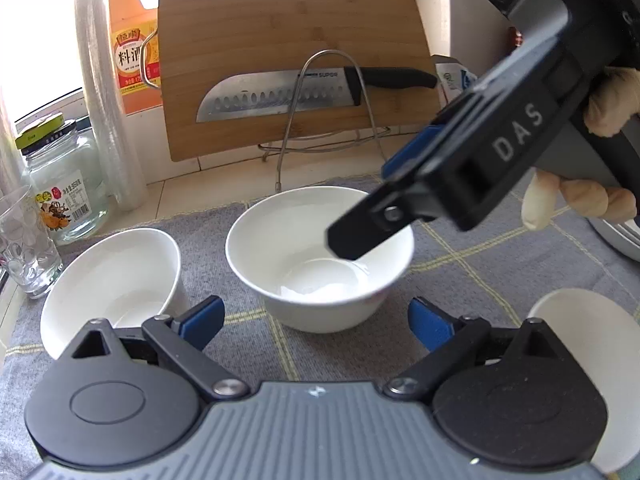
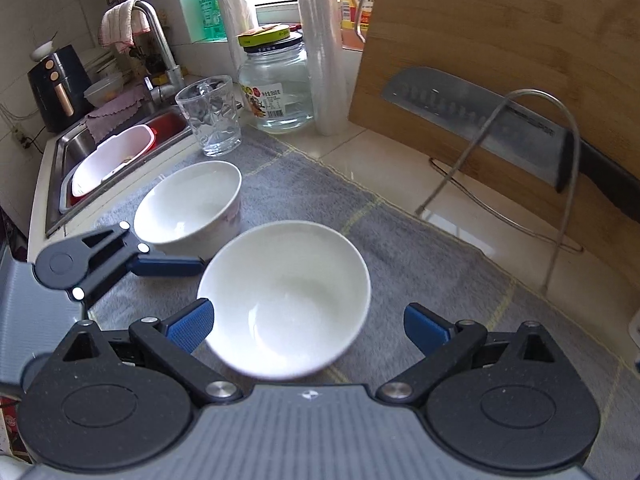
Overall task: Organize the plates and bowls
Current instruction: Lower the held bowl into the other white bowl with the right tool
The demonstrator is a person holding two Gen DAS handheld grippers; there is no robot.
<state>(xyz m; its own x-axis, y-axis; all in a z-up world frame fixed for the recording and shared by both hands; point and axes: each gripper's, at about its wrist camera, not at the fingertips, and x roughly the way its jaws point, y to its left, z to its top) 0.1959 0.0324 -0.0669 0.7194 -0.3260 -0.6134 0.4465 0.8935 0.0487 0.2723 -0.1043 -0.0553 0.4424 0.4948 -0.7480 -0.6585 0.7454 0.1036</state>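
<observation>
Hovering low over the grey checked mat with the left gripper, fingers spread wide and holding nothing. Facing the middle white bowl, standing upright on the mat, a second white bowl sitting just left. Reaching over the middle bowl with the right gripper, its fingers likewise parted and empty. Leaning behind: bamboo cutting board, santoku knife in a wire rack.
</observation>
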